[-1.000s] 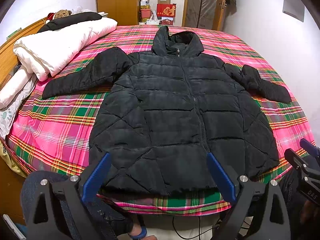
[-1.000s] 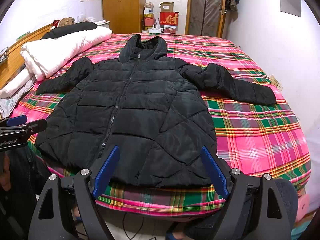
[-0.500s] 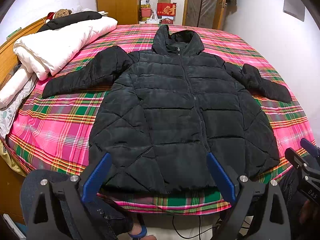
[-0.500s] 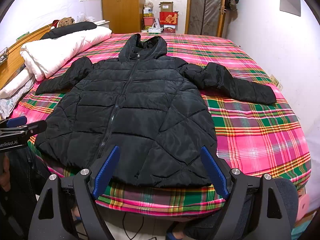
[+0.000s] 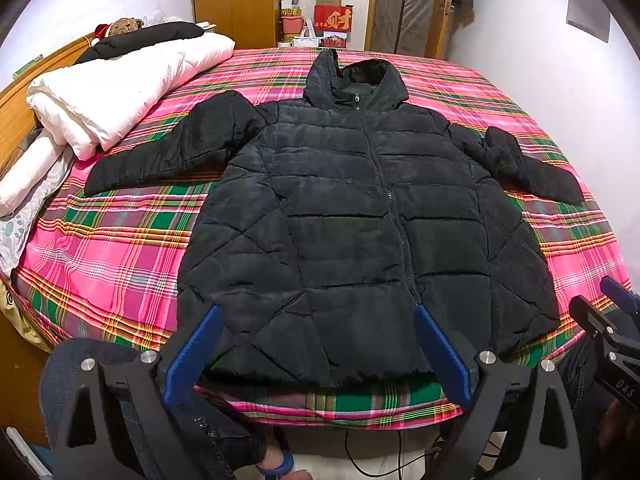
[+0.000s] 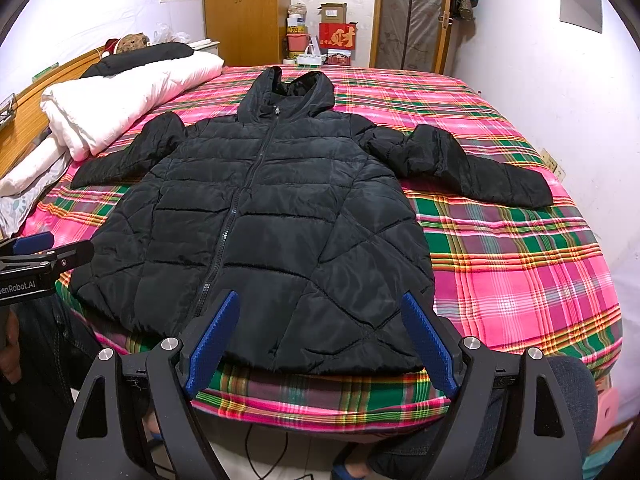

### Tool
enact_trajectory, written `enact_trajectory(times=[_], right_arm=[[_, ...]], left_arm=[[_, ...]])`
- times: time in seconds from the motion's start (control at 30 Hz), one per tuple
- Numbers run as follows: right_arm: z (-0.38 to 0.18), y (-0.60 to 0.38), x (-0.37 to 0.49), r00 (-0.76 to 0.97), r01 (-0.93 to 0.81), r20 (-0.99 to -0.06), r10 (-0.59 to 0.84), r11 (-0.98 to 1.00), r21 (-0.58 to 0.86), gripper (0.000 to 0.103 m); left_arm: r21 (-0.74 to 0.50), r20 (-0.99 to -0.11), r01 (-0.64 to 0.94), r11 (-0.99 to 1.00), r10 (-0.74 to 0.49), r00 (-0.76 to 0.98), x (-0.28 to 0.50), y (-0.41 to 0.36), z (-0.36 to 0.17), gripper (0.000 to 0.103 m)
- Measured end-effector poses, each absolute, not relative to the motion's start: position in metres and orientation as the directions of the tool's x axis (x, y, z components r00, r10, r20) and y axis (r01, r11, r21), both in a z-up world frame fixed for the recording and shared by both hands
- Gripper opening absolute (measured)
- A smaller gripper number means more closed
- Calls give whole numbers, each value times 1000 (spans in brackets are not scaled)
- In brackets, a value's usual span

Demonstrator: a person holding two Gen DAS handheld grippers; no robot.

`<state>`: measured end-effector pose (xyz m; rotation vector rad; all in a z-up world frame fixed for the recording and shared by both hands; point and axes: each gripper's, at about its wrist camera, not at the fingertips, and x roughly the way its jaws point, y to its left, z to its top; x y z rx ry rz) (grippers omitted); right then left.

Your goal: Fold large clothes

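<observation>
Nothing moved | jacket (image 5: 352, 216) flat, seemingly zipped | hand-held grippers spread

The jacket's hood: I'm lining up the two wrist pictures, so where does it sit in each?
Left wrist view: the hood lies at upper centre, slightly right of the middle, on the jacket's far end.
Right wrist view: the hood lies at upper centre, slightly left of the middle.
Shared landmark: the red box with a gold character, on the floor past the bed.
</observation>
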<state>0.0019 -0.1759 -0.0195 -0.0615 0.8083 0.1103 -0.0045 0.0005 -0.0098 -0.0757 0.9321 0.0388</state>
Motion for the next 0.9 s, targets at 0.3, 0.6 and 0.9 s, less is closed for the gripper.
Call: enact_trajectory(times=[0.3,0.6,0.9], right_arm=[[-21,-176,2,684,-125,-725,77,992,-12,83],[-26,-176,6,673,-133,-735,84,991,-8,83],[-25,-170,29,664,-149,-737,126,988,34,83]], left_arm=[[-49,-806,-66,997,0,593,-5,1,-11,97],[-47,-815,-61,997,-3,580,1,1,-18,97],[-47,-812,-67,997,1,584,24,13,-17,97]])
